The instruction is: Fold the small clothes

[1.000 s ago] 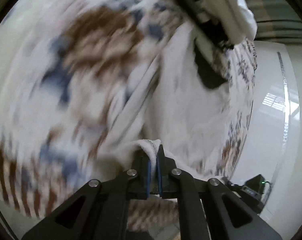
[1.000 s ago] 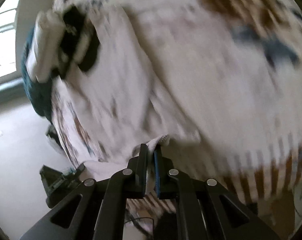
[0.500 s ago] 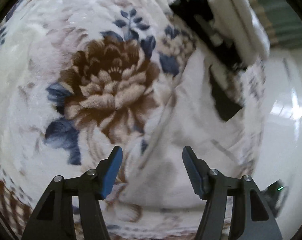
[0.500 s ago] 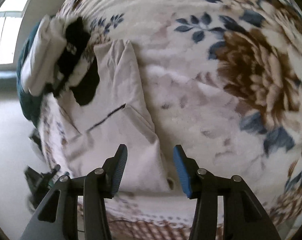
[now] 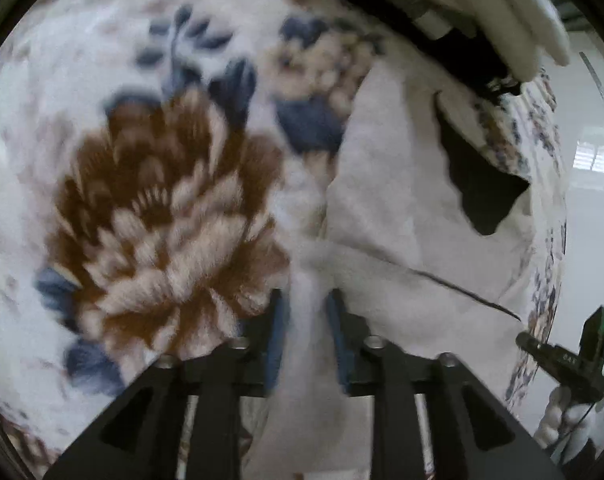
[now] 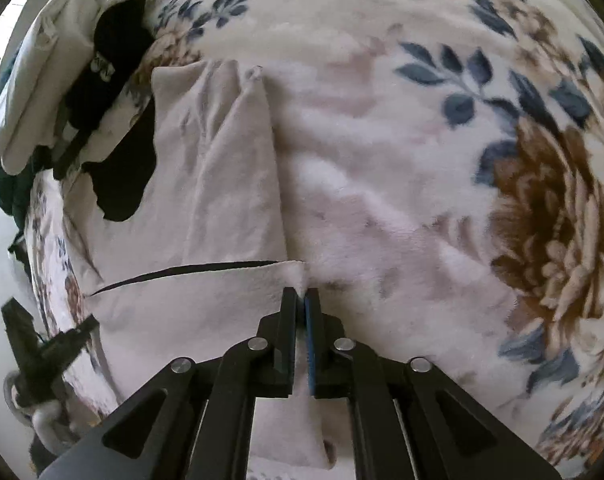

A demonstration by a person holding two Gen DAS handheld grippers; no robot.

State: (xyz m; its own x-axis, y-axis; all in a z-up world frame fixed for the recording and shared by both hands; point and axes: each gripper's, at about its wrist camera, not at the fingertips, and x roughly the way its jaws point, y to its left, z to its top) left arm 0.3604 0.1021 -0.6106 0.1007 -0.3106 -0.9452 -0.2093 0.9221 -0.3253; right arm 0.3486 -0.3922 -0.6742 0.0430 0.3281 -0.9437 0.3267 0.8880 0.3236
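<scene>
A pale pink small garment (image 6: pixel 221 184) with a thin black trim line lies partly folded on a floral fleece blanket (image 6: pixel 422 120). It also shows in the left wrist view (image 5: pixel 402 208). My right gripper (image 6: pixel 300 300) is shut on the garment's corner at the fold edge. My left gripper (image 5: pixel 306 308) is narrowed around a raised fold of the same garment, with cloth between its blue pads. A black patch of the garment (image 6: pixel 125 168) lies at its far left side.
A pile of white and black clothes (image 6: pixel 61 72) lies at the blanket's far edge, also in the left wrist view (image 5: pixel 482 20). The other gripper's black body (image 5: pixel 574 356) shows past the blanket edge over a pale floor (image 5: pixel 594 220).
Both grippers let go of the garment and opened half a second ago. Now both have closed again on the garment's near edge, lower on the blanket.
</scene>
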